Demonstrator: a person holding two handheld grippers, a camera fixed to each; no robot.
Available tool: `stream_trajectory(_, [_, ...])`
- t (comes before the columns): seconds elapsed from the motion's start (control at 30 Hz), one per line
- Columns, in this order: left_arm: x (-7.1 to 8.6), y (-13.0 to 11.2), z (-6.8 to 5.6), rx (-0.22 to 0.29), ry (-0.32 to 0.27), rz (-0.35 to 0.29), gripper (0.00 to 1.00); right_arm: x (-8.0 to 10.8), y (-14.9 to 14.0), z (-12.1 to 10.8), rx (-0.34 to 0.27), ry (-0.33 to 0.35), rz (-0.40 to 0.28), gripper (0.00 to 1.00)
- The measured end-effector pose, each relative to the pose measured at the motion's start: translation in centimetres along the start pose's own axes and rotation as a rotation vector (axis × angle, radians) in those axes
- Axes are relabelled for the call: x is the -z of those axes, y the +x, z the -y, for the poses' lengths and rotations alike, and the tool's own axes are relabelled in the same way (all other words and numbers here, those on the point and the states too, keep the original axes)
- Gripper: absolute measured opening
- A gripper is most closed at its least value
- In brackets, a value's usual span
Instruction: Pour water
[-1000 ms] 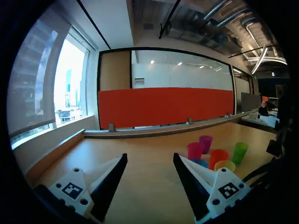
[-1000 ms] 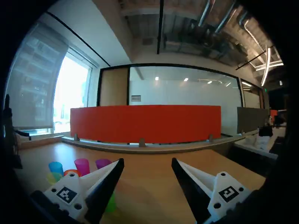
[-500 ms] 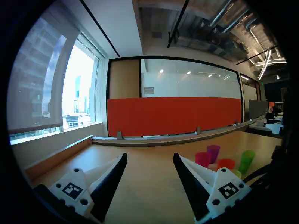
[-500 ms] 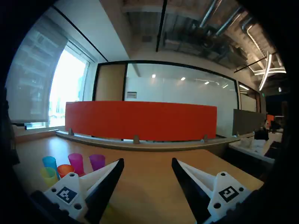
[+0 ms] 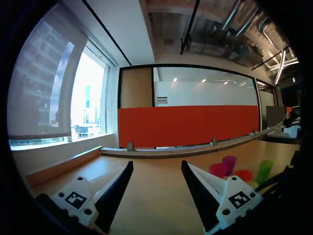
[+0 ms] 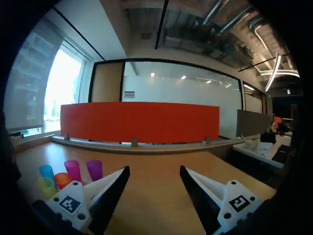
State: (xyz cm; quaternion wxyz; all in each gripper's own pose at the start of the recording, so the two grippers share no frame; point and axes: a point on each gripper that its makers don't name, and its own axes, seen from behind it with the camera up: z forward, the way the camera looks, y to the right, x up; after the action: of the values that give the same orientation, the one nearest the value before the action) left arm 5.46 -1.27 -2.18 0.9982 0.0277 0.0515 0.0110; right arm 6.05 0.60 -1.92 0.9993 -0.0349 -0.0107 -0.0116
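Two grippers hover over a smooth, light wooden table (image 5: pixel 164 207), and each one has its fingers spread wide apart, with only bare tabletop between them. The left gripper (image 5: pixel 156 162) has black wedge-shaped fingers that narrow to a point, fixed on white blocks with square printed markers. The right gripper (image 6: pixel 154 167) is of the same build.

The task's things are small translucent plastic cups, round and tapered, which stand upright in a close cluster on the table. In the left gripper view they are at the right, partly hidden behind the right finger: a pink cup (image 5: pixel 217 170), a purple cup (image 5: pixel 229 162), an orange cup (image 5: pixel 243 174) and a green cup (image 5: pixel 265 169). In the right gripper view the cluster is at the left, just beside the left finger, and there a blue cup (image 6: pixel 46 171) and a yellow cup (image 6: pixel 46 185) also show. Whether any cup has water inside I cannot tell.

Behind the table runs a flat orange partition (image 5: pixel 187 125).
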Motion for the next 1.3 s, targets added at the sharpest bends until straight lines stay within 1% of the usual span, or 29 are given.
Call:
stream_trajectory(0.1, [-0.1, -0.2, 0.3, -0.005, 0.023, -0.007, 0.91, 0.0, 0.3, 0.2, -0.004, 0.000, -0.002, 0.99])
stream_trajectory(0.2, [-0.1, -0.8, 0.2, 0.005, 0.032, -0.006, 0.91, 0.0, 0.5, 0.3, -0.002, 0.000, 0.007, 0.99])
stream_trajectory(0.4, [-0.4, -1.8, -0.1, 0.034, 0.030, -0.004, 0.91, -0.1, 1.2, 1.0, 0.020, 0.004, -0.006, 0.99])
stream_trajectory(0.6, [-0.6, -2.6, 0.0, 0.042, 0.037, -0.002, 0.91, -0.4, 1.4, 1.7, 0.038, 0.010, -0.004, 0.98])
stream_trajectory(0.77, [-0.9, -3.5, -0.3, 0.052, 0.032, 0.008, 0.91, -0.4, 1.4, 2.1, 0.038, 0.015, -0.003, 0.99])
stream_trajectory(1.17, [-1.0, -4.3, -0.2, 0.057, 0.036, 0.017, 0.91, -0.4, 1.7, 1.8, 0.036, 0.015, -0.009, 0.98])
stream_trajectory(1.3, [-1.0, -4.6, -0.2, 0.049, 0.039, 0.026, 0.91, -0.4, 1.7, 1.7, 0.036, 0.015, -0.009, 0.99])
